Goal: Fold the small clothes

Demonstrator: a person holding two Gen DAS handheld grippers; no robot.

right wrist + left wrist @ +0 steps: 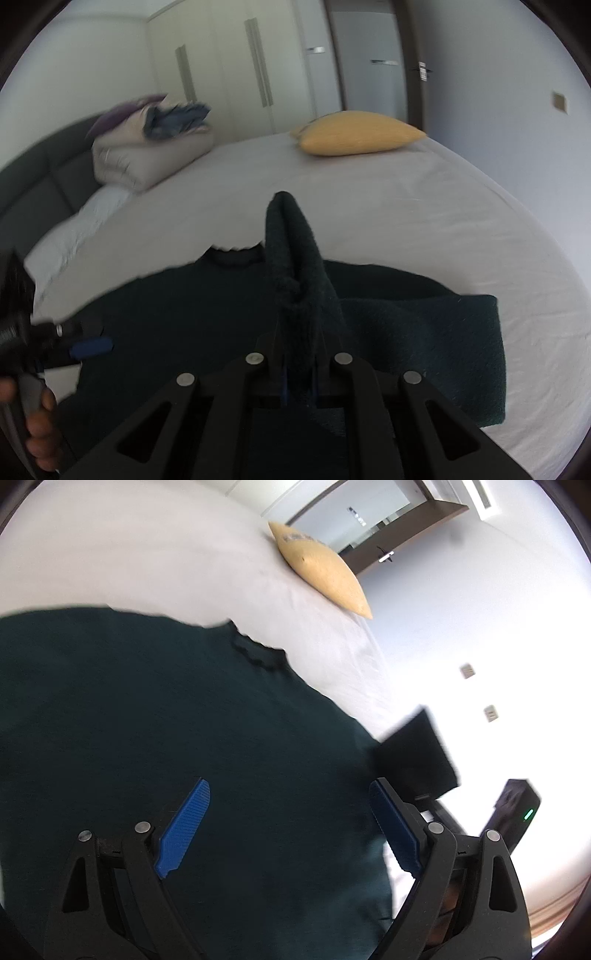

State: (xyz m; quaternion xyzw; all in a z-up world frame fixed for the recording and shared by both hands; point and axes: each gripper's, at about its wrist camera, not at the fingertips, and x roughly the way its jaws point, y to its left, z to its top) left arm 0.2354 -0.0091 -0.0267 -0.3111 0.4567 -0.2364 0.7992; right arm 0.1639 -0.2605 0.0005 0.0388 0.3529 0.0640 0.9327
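Right gripper (295,369) clamped on a raised fold of the dark green sweater (184,314) — remainder flat on the bed (406,206), ahead and leftward. Left gripper (288,812) wide open, empty, directly above the body panel.

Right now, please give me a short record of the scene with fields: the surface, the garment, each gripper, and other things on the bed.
surface: bed with a white sheet
garment: dark green sweater, spread on the bed
right gripper: shut on a raised fold of the sweater
left gripper: open above the sweater, holding nothing
other things: yellow pillow, folded bedding pile
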